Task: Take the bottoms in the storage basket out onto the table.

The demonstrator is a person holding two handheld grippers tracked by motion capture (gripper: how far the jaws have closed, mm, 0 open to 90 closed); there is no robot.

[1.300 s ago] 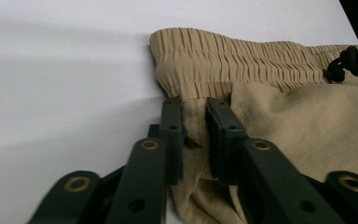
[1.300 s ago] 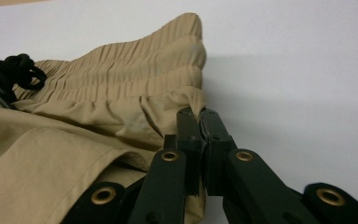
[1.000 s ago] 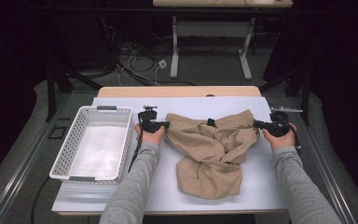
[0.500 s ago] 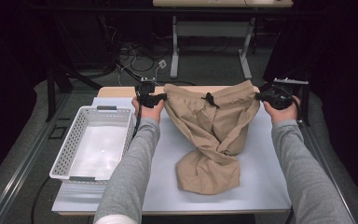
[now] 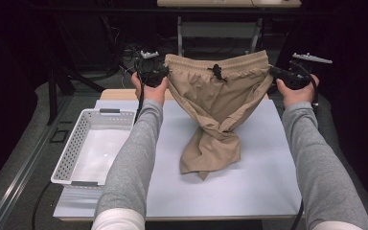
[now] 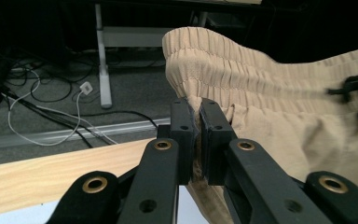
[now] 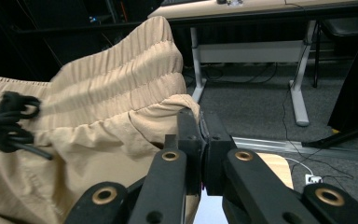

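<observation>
a pair of tan shorts (image 5: 218,103) is held up above the table by its elastic waistband, which is stretched roughly level between the two grippers, with a black drawstring (image 5: 216,72) knotted near the middle of the band. the legs hang down twisted together, and their lower ends are seen resting in a crumpled heap on the pale sheet (image 5: 263,182) that covers the table. the left gripper (image 5: 154,76) is clamped on the left end of the waistband; in the left gripper view (image 6: 196,135) its jaws are pressed nearly together with a thin fold of tan cloth pinched between the pads, just below the gathered elastic. the right gripper (image 5: 287,76) is clamped on the right end; in the right gripper view (image 7: 200,149) its jaws are closed tight on the fabric edge, with the waistband bunched over the top of them and the drawstring seen off to the left. both grippers are carried in hands with grey sleeves, the forearms being raised from the bottom of the high view. a white perforated basket (image 5: 72,153) is set on the table to the left of the shorts, well apart from them. beyond the far edge of the table, cables (image 6: 51,112) are strewn over a grey floor beneath the legs of another table (image 5: 182,36).
</observation>
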